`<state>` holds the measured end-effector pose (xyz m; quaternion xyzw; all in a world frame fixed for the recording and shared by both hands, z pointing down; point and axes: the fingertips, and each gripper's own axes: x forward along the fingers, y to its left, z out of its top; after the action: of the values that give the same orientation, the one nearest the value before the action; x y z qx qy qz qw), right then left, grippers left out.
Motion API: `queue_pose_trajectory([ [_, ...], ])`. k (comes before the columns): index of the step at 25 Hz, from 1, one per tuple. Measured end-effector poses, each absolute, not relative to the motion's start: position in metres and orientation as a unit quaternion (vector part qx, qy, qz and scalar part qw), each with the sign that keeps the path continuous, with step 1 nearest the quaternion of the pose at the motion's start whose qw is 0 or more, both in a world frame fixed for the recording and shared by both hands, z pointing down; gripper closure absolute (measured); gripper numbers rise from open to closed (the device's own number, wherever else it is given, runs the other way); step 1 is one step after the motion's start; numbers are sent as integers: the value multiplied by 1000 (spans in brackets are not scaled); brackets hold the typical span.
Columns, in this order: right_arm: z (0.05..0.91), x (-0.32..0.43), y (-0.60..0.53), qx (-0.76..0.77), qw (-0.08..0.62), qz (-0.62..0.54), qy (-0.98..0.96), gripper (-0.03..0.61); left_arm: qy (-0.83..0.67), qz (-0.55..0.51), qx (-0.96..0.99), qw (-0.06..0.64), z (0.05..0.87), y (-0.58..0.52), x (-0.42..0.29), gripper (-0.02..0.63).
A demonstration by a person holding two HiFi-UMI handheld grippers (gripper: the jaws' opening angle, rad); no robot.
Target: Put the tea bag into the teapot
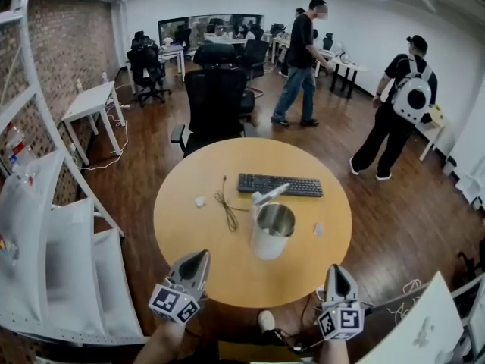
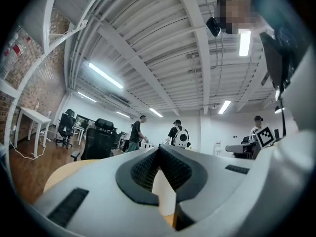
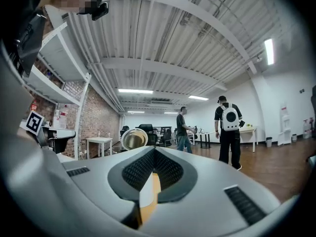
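Observation:
The teapot [image 1: 271,232], a white pot with a steel rim and its lid tipped open, stands in the middle of the round wooden table [image 1: 189,241]. A small pale tea bag [image 1: 319,228] lies flat just right of it. Both grippers hang over the near table edge, empty and pointing up at the room. My left gripper [image 1: 198,255] is shut, its tips [image 2: 159,149] meeting. My right gripper [image 1: 337,268] is shut too, its tips [image 3: 154,151] touching. The teapot's rim [image 3: 134,138] shows just above the right gripper's jaws, to the left.
A black keyboard [image 1: 280,184] lies behind the pot, a thin cable [image 1: 226,205] and a small white lump [image 1: 200,201] to its left. A black office chair [image 1: 216,101] stands behind the table. White shelving [image 1: 53,241] lines the left. Two people [image 1: 394,120] stand at the back.

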<state>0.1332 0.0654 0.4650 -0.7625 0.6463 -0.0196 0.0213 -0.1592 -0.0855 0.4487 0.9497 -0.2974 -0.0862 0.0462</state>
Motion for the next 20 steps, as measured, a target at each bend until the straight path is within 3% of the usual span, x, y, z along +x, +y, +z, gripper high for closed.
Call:
queue_pose_trajectory([
  [8, 460, 216, 66, -784, 40, -18, 620, 569, -282, -100, 953, 51, 438, -96, -94, 620],
  [20, 496, 264, 28, -759, 45, -65, 646, 569, -343, -78, 933, 68, 453, -120, -64, 620],
])
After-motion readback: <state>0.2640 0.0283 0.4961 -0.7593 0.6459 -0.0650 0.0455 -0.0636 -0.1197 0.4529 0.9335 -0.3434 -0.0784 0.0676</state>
